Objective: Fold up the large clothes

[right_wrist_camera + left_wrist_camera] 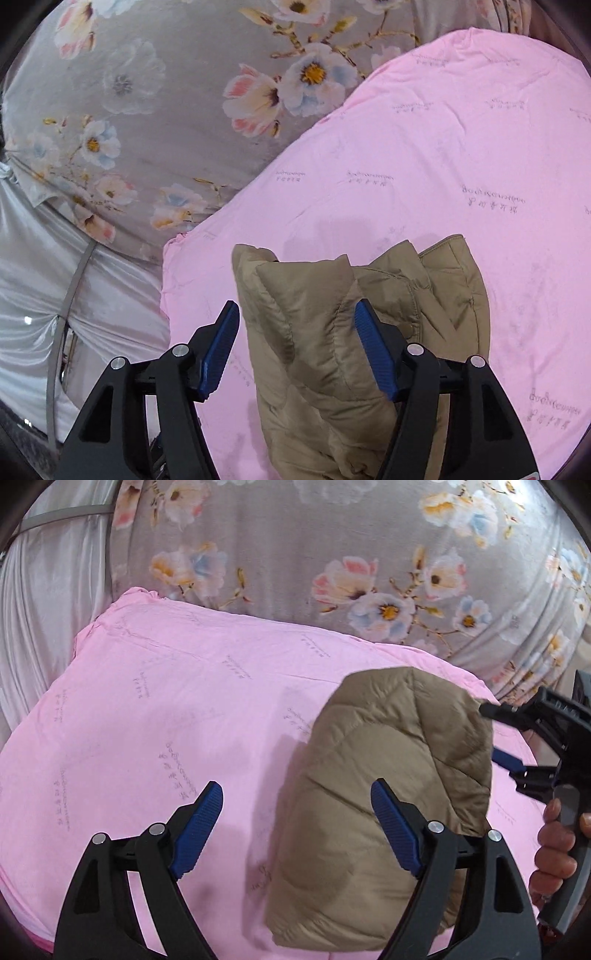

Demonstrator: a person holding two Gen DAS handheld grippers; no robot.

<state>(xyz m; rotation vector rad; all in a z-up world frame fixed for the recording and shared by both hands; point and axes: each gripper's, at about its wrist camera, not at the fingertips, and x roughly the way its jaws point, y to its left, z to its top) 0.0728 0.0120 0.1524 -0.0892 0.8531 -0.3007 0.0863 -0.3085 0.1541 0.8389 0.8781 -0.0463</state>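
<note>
Your left claw [297, 827] hung apart, the folded tan puffer jacket [388, 794] under its right finger, long axis running ahead. Your right claw [295, 349] gaped too, straddling the jacket's near edge, nearer.

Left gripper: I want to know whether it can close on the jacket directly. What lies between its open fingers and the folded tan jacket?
In the left wrist view, only bare pink sheet lies between the left gripper and the tan jacket.

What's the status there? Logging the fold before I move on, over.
Left gripper open, empty. Right gripper open, straddling a raised fold, not clamped. Tan puffer jacket bundled on pink sheet. Nothing in the way.
</note>
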